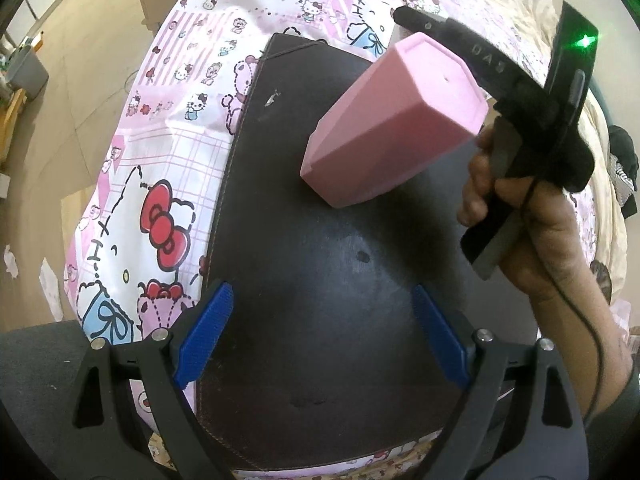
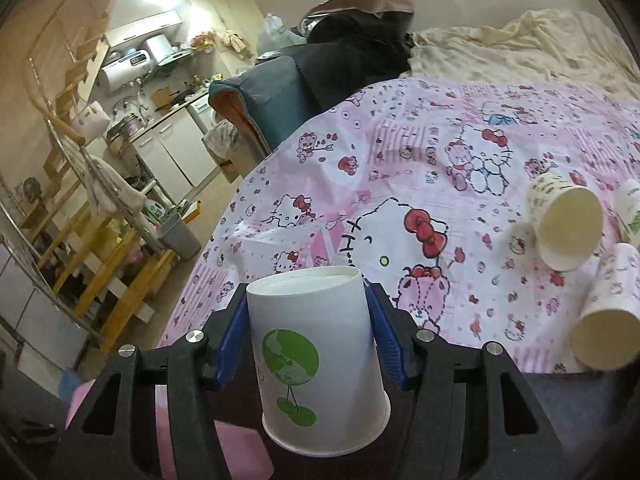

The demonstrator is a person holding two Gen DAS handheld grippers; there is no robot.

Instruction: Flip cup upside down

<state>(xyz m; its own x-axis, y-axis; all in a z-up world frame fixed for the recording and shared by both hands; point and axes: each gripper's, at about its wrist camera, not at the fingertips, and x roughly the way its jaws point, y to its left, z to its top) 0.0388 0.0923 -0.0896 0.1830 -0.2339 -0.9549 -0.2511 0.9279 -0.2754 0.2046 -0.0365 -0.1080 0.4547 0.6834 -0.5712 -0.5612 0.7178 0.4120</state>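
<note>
In the right wrist view my right gripper [image 2: 306, 334] is shut on a white paper cup [image 2: 316, 356] with a green print, held upside down, base up and rim toward the camera. In the left wrist view my left gripper [image 1: 320, 336] is open and empty above a dark leather mat [image 1: 320, 280]. A pink faceted cup [image 1: 392, 120] stands upside down on that mat, tilted in the fisheye view. The right gripper's body [image 1: 520, 112] is behind the pink cup, held by a hand; its fingertips are hidden there.
A Hello Kitty sheet [image 2: 400, 200] covers the bed. Three paper cups lie on their sides at the right [image 2: 568, 228], [image 2: 608, 316], [image 2: 632, 208]. Dark clothes and a cream blanket [image 2: 520, 48] lie at the back. The bed edge drops to the floor at left [image 1: 60, 120].
</note>
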